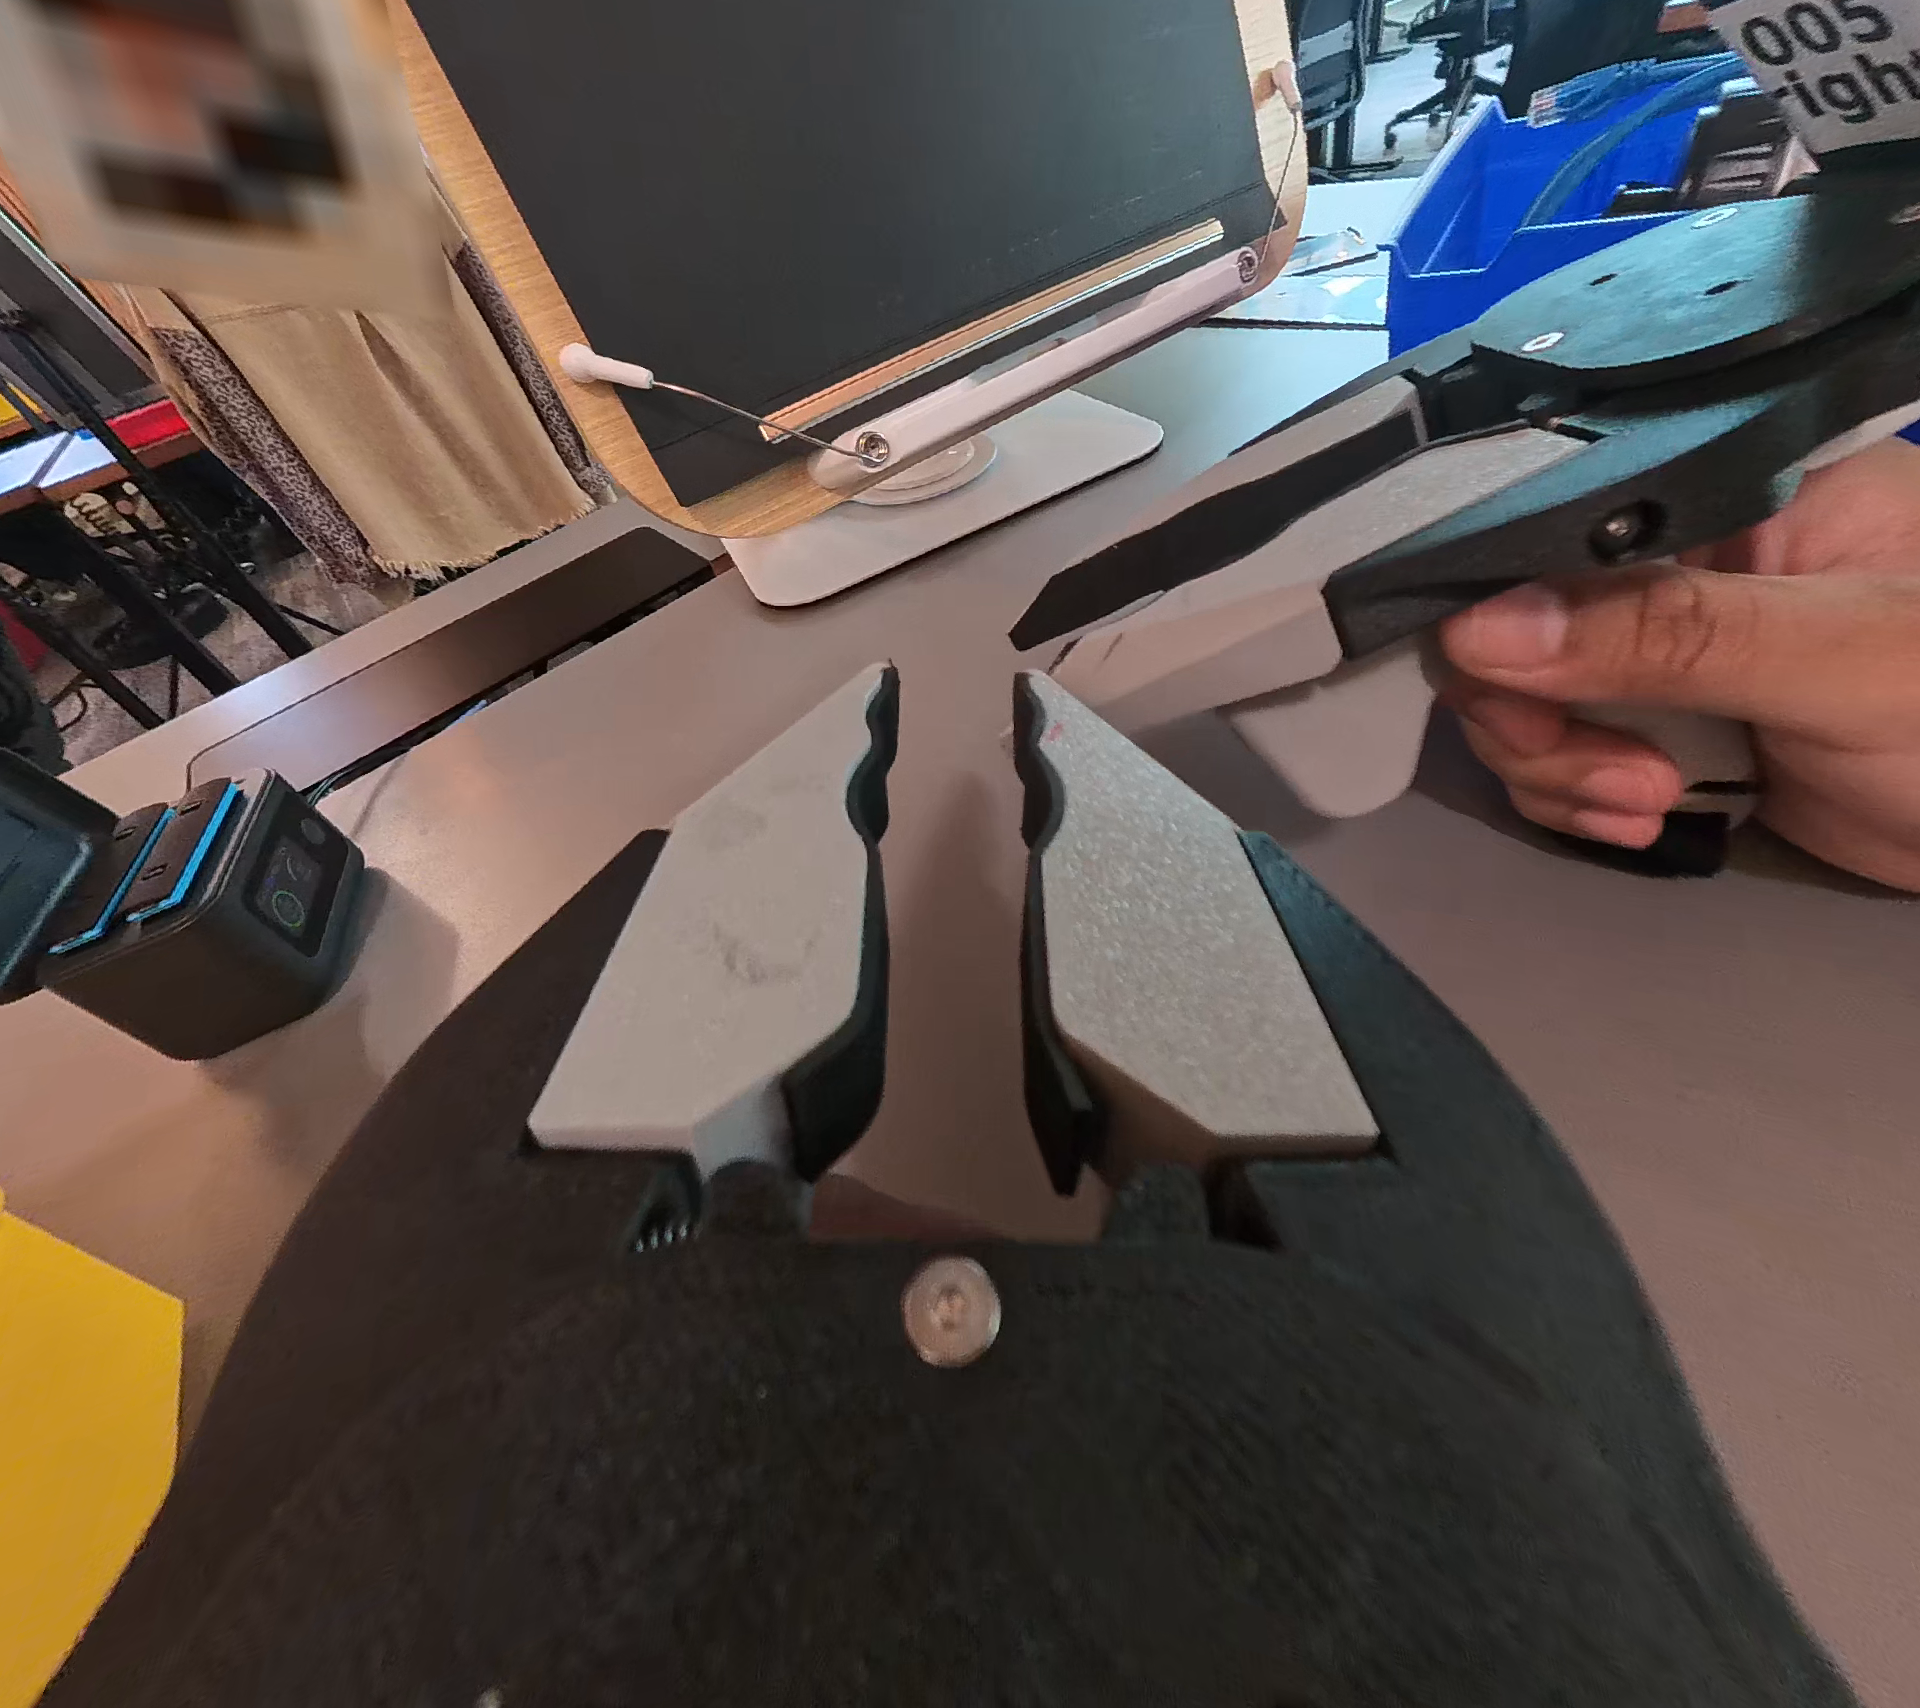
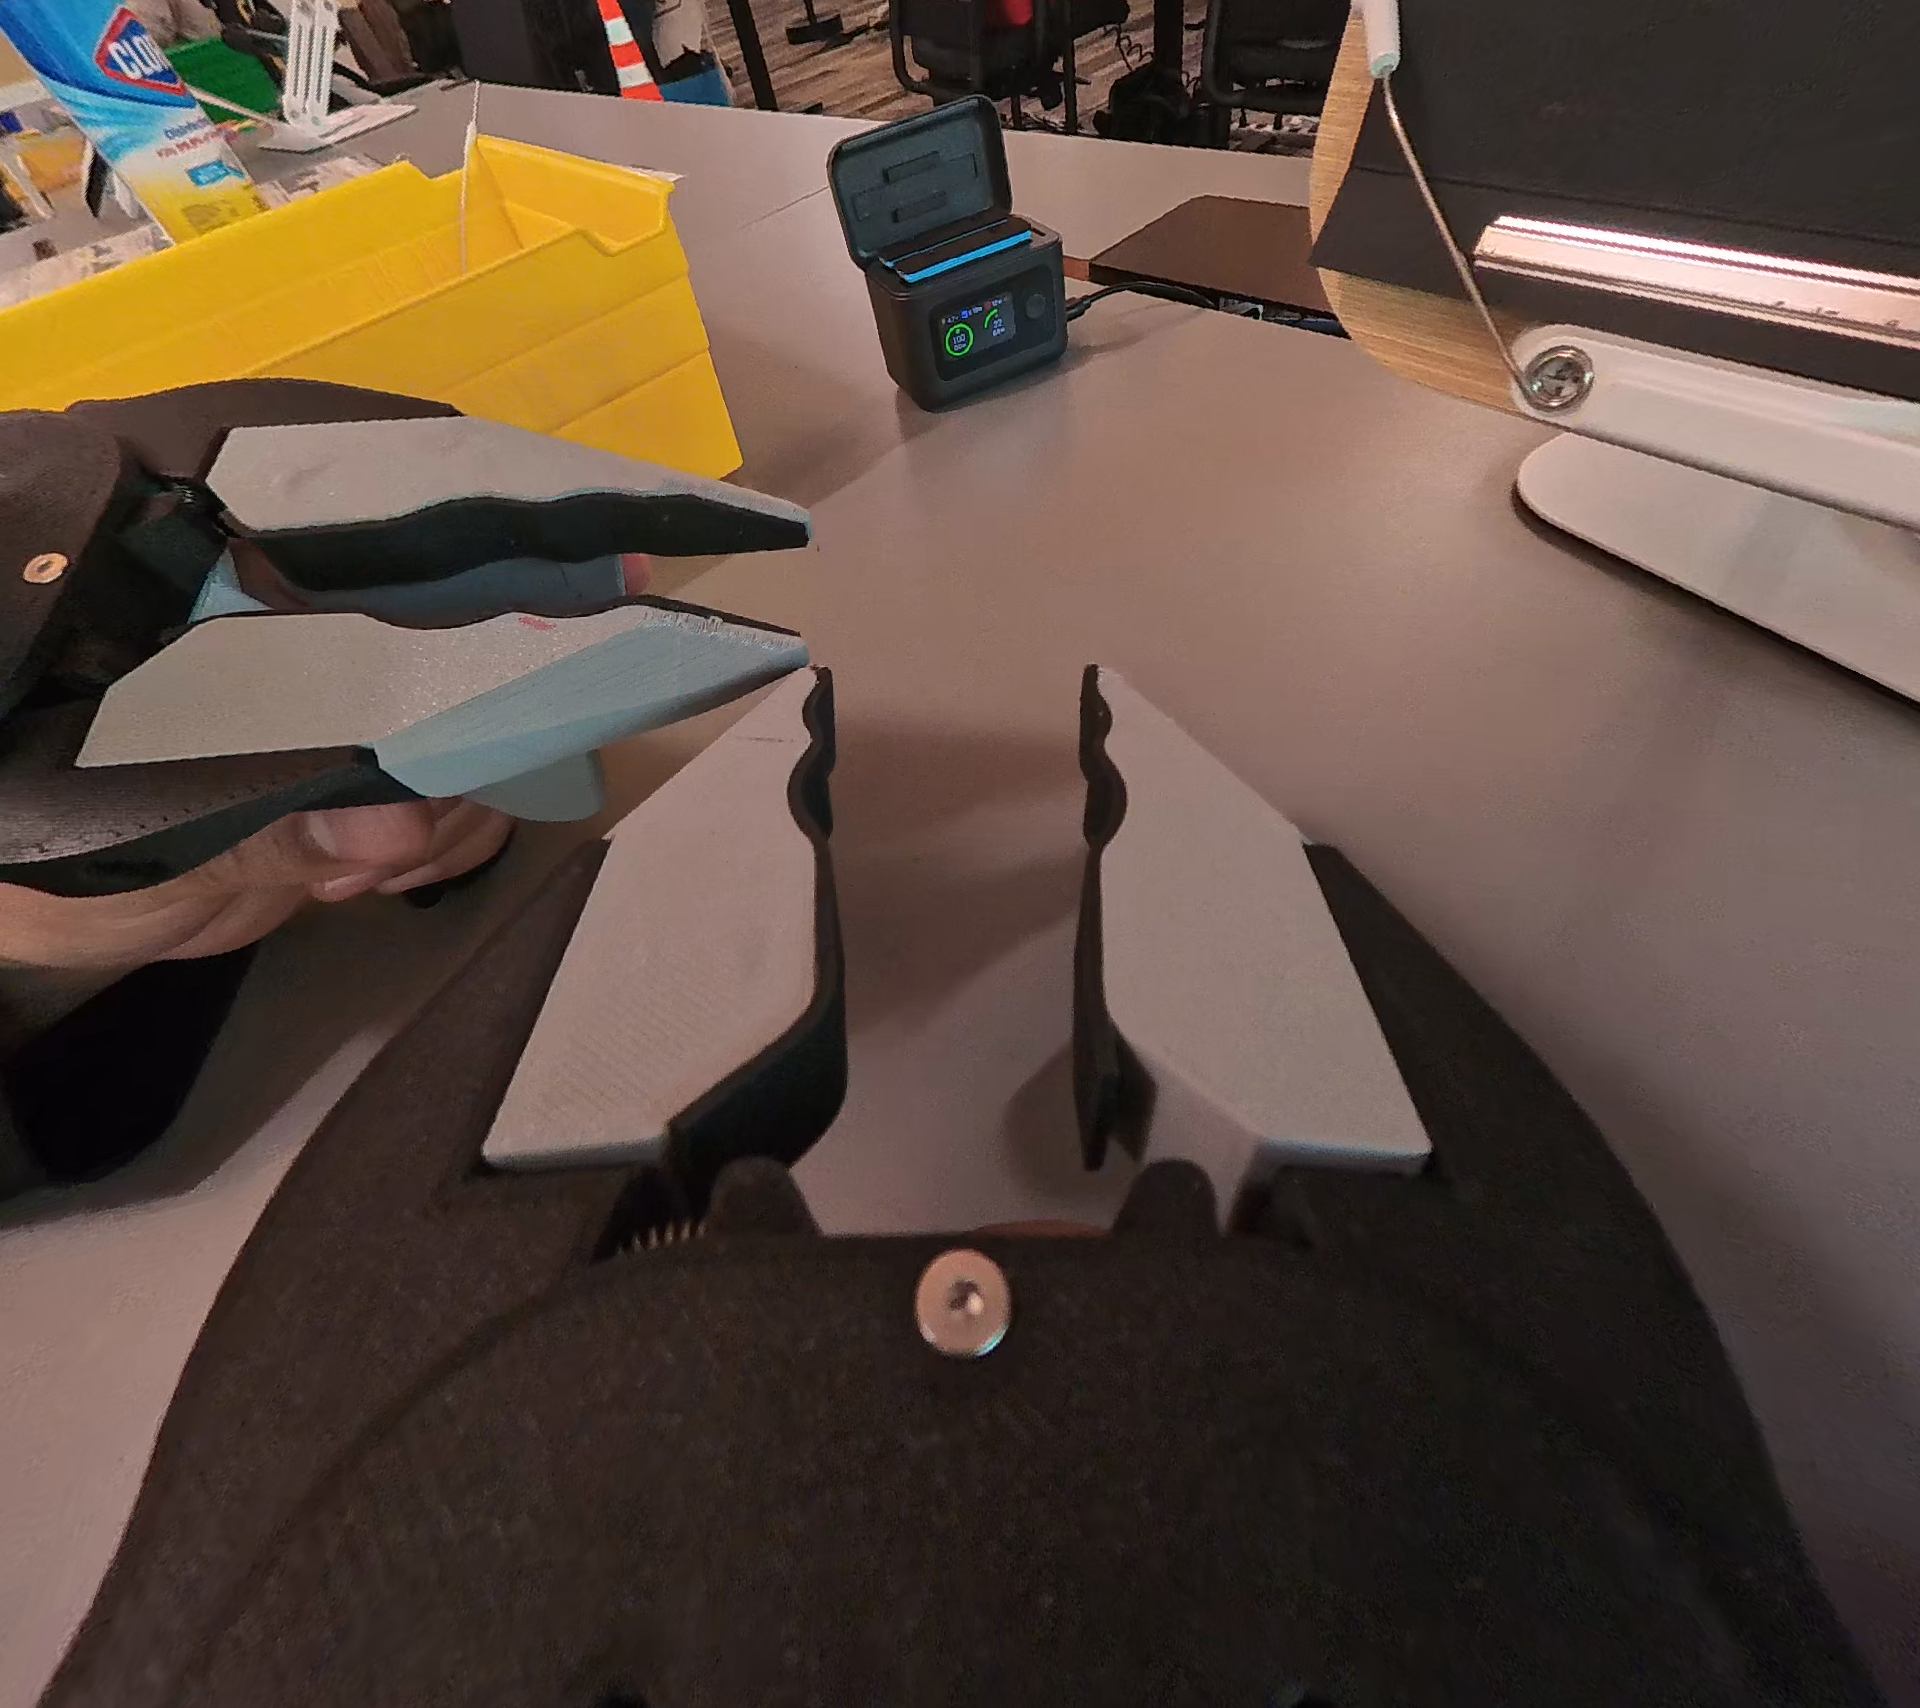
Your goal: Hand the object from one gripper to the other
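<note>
- The left tongs (image 1: 956, 692) reach forward from the lower middle of the left wrist view, level over the grey surface (image 1: 1558, 1139); their two grey fingers stand a narrow way apart, open, and only bare surface shows in the gap.
- The right tongs (image 2: 951, 682) fill the lower middle of the right wrist view, pointing up-frame over the surface; their fingers are spread wider than the left pair's and grip nothing.
- In the left wrist view the right tongs come in from the right edge, angled down and to the left; their tip sits just beside the left pair's right fingertip, though contact cannot be told; a hand (image 1: 1714, 702) wraps the handle below, fingers curled round the grey trigger.
- In the right wrist view the left tongs enter from the left edge, lying sideways with one finger above the other; a hand (image 2: 312, 879) holds them from beneath.
- Which thing is the object to be handed over cannot be told; neither pair holds anything.
- A black charging case (image 2: 966, 308) with its lid up stands on the surface in the upper middle; a yellow bin (image 2: 416, 328) lies at upper left; a dark board on a white stand (image 1: 779, 100) rises behind the tongs.
</note>
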